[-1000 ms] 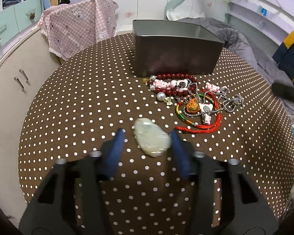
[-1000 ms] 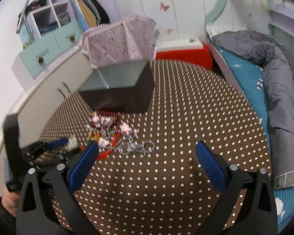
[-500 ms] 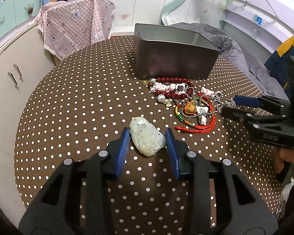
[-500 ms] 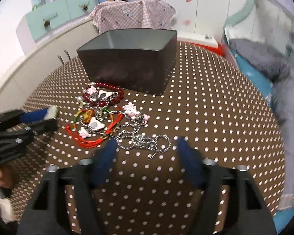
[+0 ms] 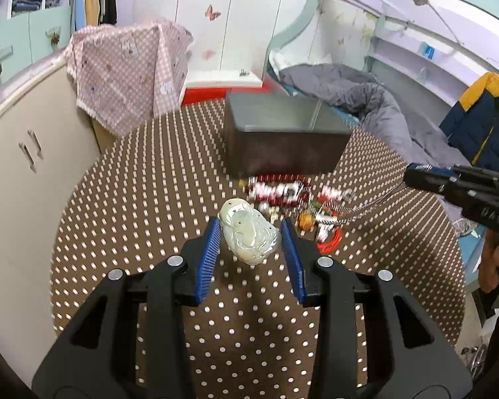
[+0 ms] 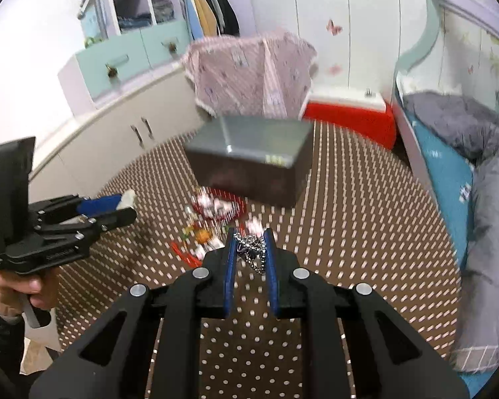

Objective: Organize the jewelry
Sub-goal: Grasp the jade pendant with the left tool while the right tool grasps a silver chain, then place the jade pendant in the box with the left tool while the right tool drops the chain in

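My left gripper (image 5: 251,232) is shut on a pale green jade pendant (image 5: 249,234) and holds it lifted above the dotted brown table (image 5: 133,206). My right gripper (image 6: 249,242) is shut on a silver chain (image 6: 251,249), which hangs between its blue pads; in the left wrist view the chain (image 5: 366,207) stretches from the right gripper (image 5: 415,174) down to the pile. A pile of jewelry (image 5: 292,199) with red beads, pink charms and red cord lies in front of a dark open box (image 5: 282,139). The box also shows in the right wrist view (image 6: 249,163).
The round table's edge runs close to white cupboards (image 5: 23,153) on the left. A pink checked cloth (image 5: 129,73) covers something behind the table. A bed with a grey duvet (image 5: 366,96) stands to the right, with a red and white box (image 6: 349,113) beside it.
Both grippers have risen from the table. The left closed on the jade pendant and lifted it. The right closed on the silver chain and pulled it up from the pile.
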A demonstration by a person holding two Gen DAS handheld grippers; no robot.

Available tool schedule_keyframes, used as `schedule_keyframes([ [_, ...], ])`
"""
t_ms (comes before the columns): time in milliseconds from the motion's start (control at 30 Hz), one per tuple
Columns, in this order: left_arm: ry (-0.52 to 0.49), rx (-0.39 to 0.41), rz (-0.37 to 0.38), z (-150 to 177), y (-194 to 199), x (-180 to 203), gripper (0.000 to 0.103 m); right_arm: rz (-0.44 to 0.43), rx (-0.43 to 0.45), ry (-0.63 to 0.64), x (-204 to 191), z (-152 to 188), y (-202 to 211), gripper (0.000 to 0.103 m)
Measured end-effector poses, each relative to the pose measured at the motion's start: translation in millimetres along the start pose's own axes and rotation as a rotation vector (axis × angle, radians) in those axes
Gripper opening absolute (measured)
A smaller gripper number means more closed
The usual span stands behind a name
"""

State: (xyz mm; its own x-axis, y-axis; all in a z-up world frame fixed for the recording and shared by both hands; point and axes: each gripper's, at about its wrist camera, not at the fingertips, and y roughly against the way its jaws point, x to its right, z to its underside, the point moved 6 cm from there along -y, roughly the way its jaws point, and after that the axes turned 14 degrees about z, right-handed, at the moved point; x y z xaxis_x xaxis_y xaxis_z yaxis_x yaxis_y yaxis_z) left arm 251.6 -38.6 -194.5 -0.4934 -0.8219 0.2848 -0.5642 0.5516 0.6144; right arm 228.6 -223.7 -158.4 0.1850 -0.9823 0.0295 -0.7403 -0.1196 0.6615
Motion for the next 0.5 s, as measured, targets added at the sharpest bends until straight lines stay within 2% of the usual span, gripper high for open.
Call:
schedule_keyframes([
  [300, -0.073, 0.097, 0.01, -44, 36, 20, 0.037, 0.005, 0.152, 0.037, 2, -58, 49, 0.014],
  [500, -0.105, 0.132, 0.013, -63, 45, 30, 0.037, -0.01, 0.225, 0.048, 2, -88, 68, 0.014],
])
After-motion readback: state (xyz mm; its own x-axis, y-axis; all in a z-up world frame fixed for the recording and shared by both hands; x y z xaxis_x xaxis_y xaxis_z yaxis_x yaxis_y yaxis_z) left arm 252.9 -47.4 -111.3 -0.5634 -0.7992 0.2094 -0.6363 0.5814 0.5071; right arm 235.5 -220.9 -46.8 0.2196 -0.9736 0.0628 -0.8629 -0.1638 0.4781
